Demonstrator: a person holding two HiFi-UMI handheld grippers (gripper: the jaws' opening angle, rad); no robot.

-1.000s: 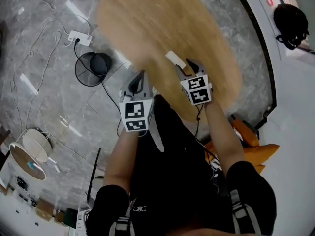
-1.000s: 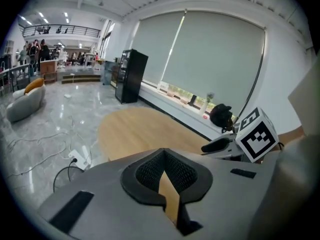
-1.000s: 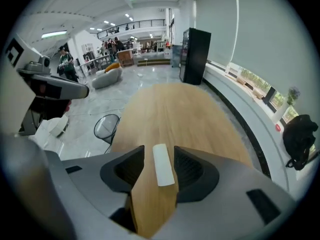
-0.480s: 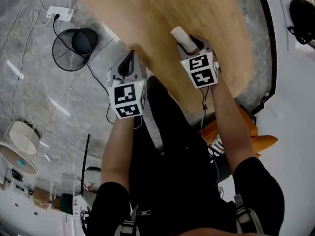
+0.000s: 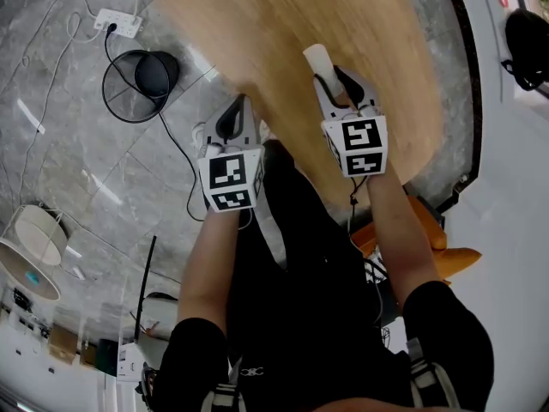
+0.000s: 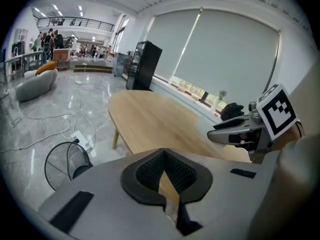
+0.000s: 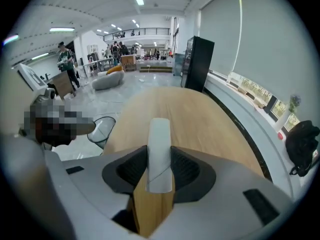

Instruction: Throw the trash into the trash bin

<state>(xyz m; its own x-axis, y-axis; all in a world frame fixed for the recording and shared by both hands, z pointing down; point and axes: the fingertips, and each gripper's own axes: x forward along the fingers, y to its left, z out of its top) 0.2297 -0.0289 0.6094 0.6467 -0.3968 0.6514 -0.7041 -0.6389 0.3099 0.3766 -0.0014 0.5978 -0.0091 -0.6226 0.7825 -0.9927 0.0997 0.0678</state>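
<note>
the right gripper (image 5: 336, 84), jaws just closing, pinches a white tube (image 5: 314, 58) over the table's (image 5: 274, 24) near edge. the left gripper (image 5: 233, 120) is closed, empty, just off that edge.

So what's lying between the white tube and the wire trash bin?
Nothing stands between them. In the head view, only the wooden tabletop and a strip of grey floor separate the white tube from the wire trash bin.
</note>
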